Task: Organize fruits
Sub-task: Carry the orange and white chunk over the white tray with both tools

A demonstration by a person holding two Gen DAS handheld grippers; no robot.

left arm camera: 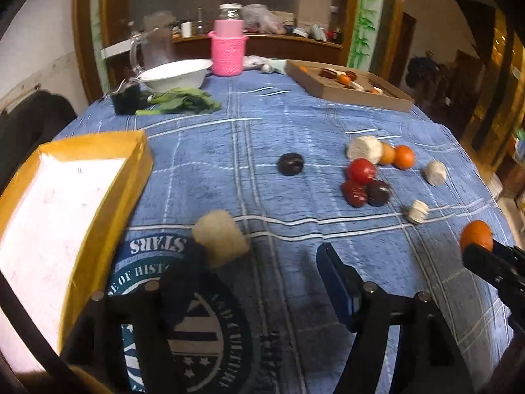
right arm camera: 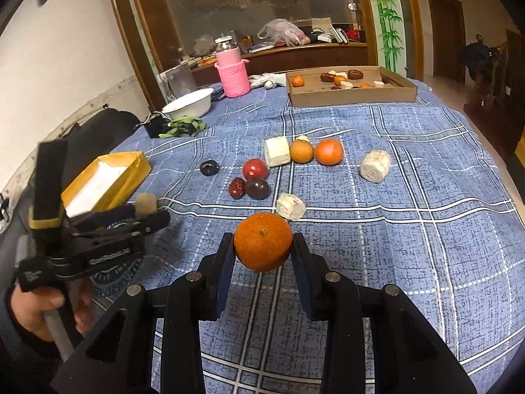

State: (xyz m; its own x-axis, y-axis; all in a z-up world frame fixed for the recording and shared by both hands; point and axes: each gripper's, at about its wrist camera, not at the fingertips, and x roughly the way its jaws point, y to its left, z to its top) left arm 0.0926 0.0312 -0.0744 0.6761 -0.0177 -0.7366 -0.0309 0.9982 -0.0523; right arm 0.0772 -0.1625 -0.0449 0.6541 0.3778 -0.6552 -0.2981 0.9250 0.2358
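Observation:
My right gripper [right arm camera: 263, 246] is shut on an orange [right arm camera: 263, 242] held above the blue checked cloth; the same orange [left arm camera: 476, 234] shows at the right edge of the left wrist view. My left gripper [left arm camera: 262, 256] is open, its jaws standing wide. A pale cut chunk [left arm camera: 220, 243] sits against its left finger only, just right of the yellow box [left arm camera: 98, 151]. Loose on the cloth lie a dark plum [left arm camera: 290, 163], a red tomato [left arm camera: 361, 170], a red date [left arm camera: 354, 193], two oranges [right arm camera: 329, 151] and several pale chunks [right arm camera: 375, 165].
A cardboard tray [right arm camera: 354, 97] with several fruits and chunks stands at the far right. A white bowl [right arm camera: 190, 101], green leaves [right arm camera: 183, 126], a pink knitted holder [right arm camera: 233, 80] and a glass jug [left arm camera: 154, 49] are at the back left. A person's hand [right arm camera: 36, 308] holds the left gripper.

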